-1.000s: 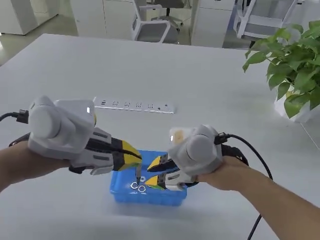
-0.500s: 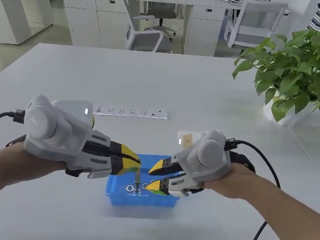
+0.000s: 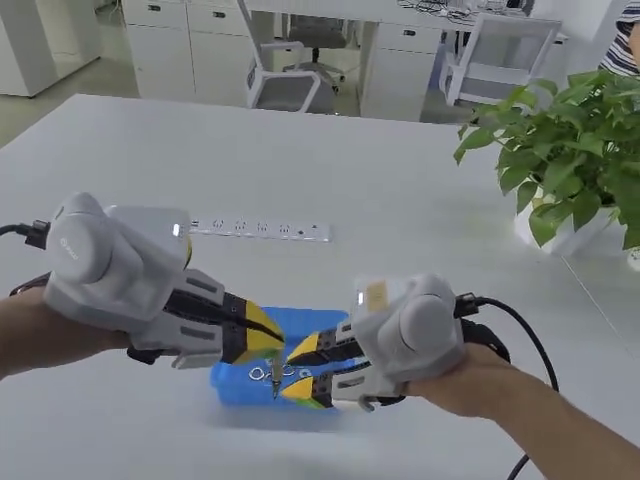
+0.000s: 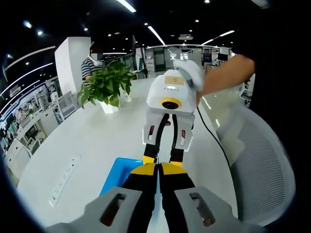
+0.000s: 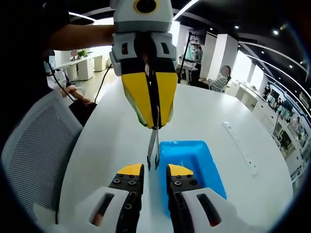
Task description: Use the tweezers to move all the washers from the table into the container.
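A blue container [image 3: 300,322] sits on the white table near its front edge, with a few metal washers [image 3: 258,375] lying inside. My left gripper [image 3: 268,340] is shut on thin metal tweezers [image 3: 275,378], whose tips point down into the container beside the washers. My right gripper [image 3: 305,368] faces it from the right, open, with its yellow jaws on either side of the tweezers' lower end. In the right gripper view the tweezers [image 5: 153,145] hang from the left gripper [image 5: 153,127] just above my right gripper [image 5: 155,170], left of the container [image 5: 194,165].
A white power strip [image 3: 255,229] lies on the table behind the container. A potted green plant [image 3: 560,160] stands at the right. Office chairs [image 3: 290,85] and cabinets are beyond the table's far edge. Cables trail from both grippers.
The head camera has tilted up. The two grippers have come closer together over the container, and the tweezers' tips sit lower among the washers.
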### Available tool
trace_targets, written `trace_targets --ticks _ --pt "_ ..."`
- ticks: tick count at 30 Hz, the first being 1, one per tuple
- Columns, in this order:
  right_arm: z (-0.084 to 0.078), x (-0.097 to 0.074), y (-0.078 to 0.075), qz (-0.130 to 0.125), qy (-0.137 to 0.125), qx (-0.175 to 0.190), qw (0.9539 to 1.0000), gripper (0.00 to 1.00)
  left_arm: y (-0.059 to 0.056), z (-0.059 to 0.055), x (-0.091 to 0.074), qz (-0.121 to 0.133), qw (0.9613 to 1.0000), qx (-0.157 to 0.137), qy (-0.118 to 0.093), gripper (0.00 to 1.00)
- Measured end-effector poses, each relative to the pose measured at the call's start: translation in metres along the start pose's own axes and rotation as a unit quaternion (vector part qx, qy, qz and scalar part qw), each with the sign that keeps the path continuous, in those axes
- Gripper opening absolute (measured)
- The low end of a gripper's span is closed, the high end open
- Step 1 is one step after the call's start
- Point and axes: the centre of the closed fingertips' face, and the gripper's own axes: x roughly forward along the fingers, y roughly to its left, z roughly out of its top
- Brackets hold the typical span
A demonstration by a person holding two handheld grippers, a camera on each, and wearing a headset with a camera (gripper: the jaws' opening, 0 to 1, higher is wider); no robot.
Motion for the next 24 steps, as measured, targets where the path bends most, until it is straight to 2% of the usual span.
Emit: trace_targets --ticks 2,6,11,16,24 --pt "0.001 0.001 0.005 0.003 -0.002 -0.002 1.0000 0.19 -0.004 0.002 0.000 -0.004 1.0000 0.001 0.000 0.05" --pt "0.010 0.000 0.011 0.007 -0.021 -0.010 0.9997 0.19 -0.011 0.003 -0.001 -0.012 0.9999 0.006 -0.001 0.05" --pt "0.013 0.000 0.013 0.006 -0.027 -0.014 0.9995 0.16 -0.018 0.005 -0.002 -0.021 0.9997 0.006 -0.005 0.05" --pt "0.014 0.000 0.021 0.015 -0.034 -0.017 0.9991 0.12 -0.021 0.006 -0.005 -0.024 0.9996 0.009 -0.008 0.05" --pt "0.014 0.002 0.026 0.018 -0.040 -0.023 0.9987 0.09 -0.024 0.003 -0.007 -0.030 0.9995 0.002 -0.012 0.05"
